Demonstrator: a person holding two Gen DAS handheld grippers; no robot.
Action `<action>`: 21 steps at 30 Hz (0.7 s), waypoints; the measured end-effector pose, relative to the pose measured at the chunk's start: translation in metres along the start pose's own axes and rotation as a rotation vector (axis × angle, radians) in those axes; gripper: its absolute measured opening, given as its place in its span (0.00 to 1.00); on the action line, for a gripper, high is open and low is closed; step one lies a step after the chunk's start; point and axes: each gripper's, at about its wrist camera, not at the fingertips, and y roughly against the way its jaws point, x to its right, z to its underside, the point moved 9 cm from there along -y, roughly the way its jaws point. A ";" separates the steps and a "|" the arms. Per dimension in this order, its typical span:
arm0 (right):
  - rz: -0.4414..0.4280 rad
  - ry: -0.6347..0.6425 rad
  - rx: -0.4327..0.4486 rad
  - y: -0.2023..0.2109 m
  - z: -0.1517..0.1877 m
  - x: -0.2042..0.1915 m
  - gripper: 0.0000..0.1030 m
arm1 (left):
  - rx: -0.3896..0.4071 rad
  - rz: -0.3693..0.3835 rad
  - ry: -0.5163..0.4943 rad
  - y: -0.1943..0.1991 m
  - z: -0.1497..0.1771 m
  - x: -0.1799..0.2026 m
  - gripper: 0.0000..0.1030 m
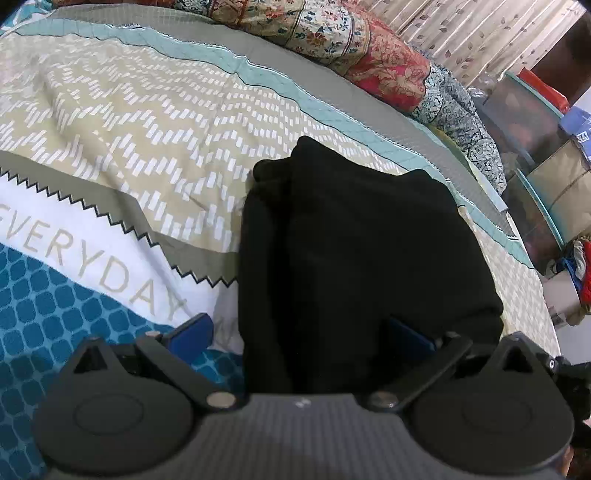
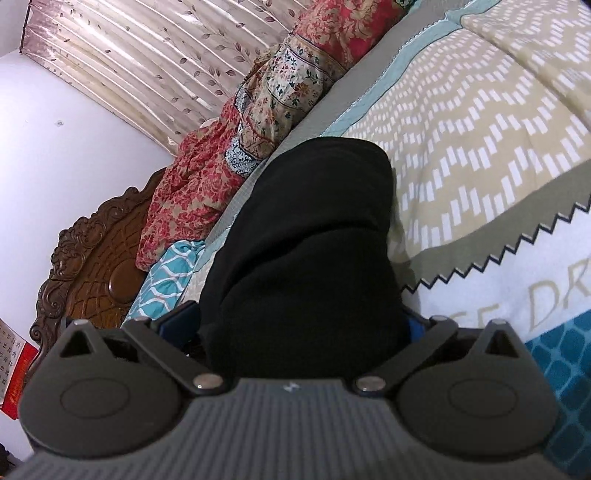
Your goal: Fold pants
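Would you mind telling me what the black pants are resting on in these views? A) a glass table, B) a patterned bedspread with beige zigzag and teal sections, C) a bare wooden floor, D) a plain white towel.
B: the black pants lie bunched on the patterned bedspread, whose beige zigzag and teal sections surround them in both views.

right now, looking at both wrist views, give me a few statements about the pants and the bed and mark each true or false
1. The black pants lie on the patterned bedspread. True.
2. The pants are spread out flat at full length. False: they are gathered into a folded bundle.
3. The right gripper has its jaws set wide, with the bundle between them. True.
4. The bedspread is plain white. False: it has beige, teal and lettered bands.
5. Floral bedding lies beyond the pants. True.
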 end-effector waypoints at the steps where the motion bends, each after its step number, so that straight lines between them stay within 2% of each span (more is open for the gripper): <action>1: -0.001 -0.001 0.008 0.000 0.000 0.001 1.00 | 0.006 0.000 -0.001 0.000 0.001 0.000 1.00; 5: -0.008 -0.009 0.023 0.003 -0.001 0.003 1.00 | 0.032 -0.009 -0.028 0.003 0.005 0.002 1.00; 9: -0.021 -0.034 0.024 0.007 -0.003 0.008 1.00 | -0.001 -0.003 -0.019 0.004 0.003 0.003 1.00; 18: 0.070 0.041 -0.044 -0.010 -0.001 -0.001 1.00 | -0.075 0.016 0.007 0.002 -0.007 0.001 1.00; 19: 0.071 0.054 -0.052 -0.013 0.001 -0.004 0.96 | -0.073 0.025 0.000 0.001 -0.008 0.005 0.99; 20: 0.070 0.064 -0.065 -0.017 0.003 -0.007 0.72 | -0.072 0.036 -0.020 0.001 -0.007 0.010 0.94; 21: 0.076 0.063 -0.084 -0.021 0.006 -0.009 0.64 | -0.061 0.039 -0.051 0.001 -0.006 0.017 0.80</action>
